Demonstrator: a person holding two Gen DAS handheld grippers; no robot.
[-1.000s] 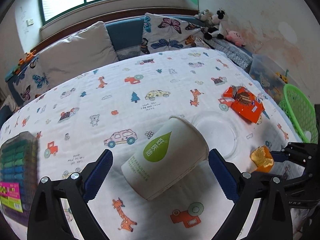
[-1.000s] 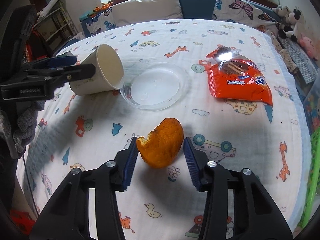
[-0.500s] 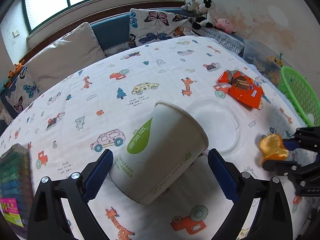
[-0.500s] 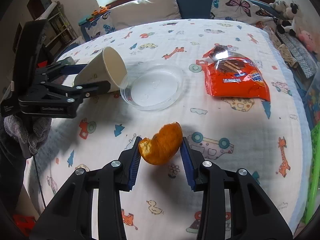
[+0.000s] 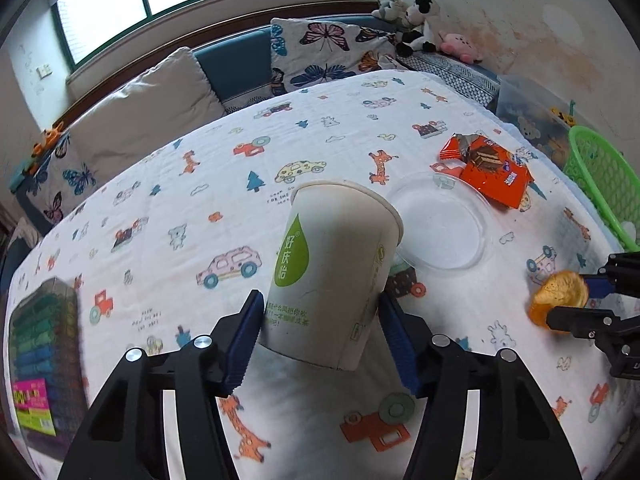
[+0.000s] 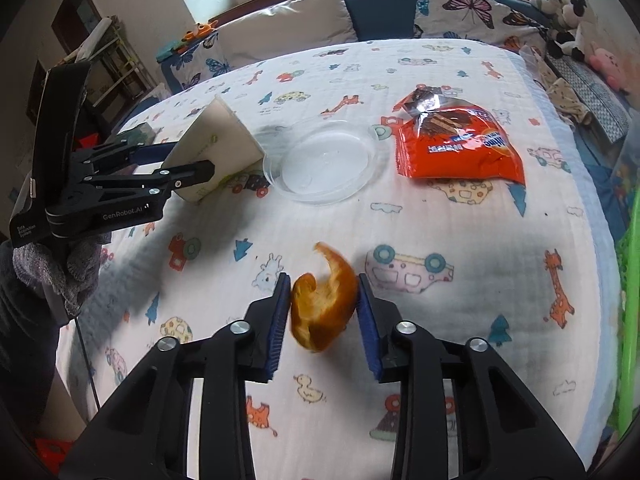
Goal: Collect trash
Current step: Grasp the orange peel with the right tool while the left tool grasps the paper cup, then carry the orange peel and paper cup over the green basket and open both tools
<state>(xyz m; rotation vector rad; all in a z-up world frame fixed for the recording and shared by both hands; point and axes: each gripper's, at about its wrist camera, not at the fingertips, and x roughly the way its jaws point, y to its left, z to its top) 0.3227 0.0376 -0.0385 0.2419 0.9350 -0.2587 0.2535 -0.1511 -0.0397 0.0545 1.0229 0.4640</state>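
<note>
On the bed (image 5: 360, 128), left gripper (image 5: 320, 336) has just closed on the paper cup (image 5: 332, 264); right gripper (image 6: 323, 316) pinches the orange peel (image 6: 324, 312). Next: lift both toward the green basket (image 5: 600, 176).

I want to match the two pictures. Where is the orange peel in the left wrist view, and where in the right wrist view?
Left wrist view: the orange peel is at the far right edge, below the green basket, between the pads of the right hand-held gripper.
Right wrist view: low in the centre, between the blue pads.
Shared landmark: the clear plastic lid, beside the red snack bag in both views.
</note>
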